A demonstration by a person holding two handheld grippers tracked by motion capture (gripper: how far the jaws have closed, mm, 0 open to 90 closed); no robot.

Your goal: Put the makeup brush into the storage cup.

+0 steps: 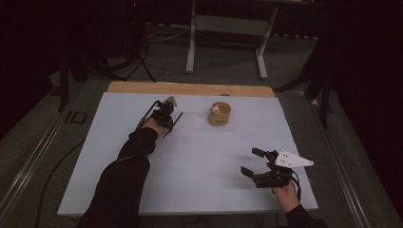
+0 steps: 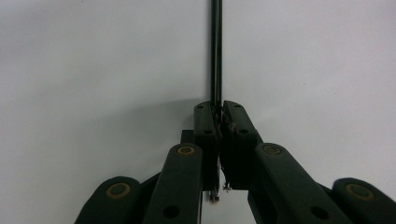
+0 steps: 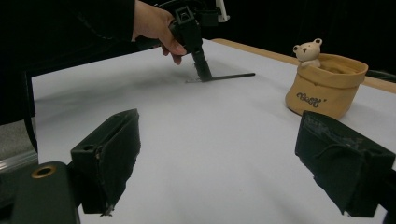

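Left claw (image 2: 219,116) clamped on thin black rod (image 2: 215,46); right claw (image 3: 219,158) wide open, holding nothing.
We note the rod's tip resting on the counter (image 3: 210,135) in the right gripper view.

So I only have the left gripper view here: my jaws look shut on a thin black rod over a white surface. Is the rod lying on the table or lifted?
Observer: In the right gripper view the thin black rod lies flat on the white table, with the left gripper pointing down on one end of it.
Operator: Anything near it?
Observer: A tan fabric pouch stands to the right of the rod, apart from it, with a small bear figure at its rim.
Operator: And the other gripper?
Observer: The right gripper is at the near right of the table, jaws wide open, holding nothing.
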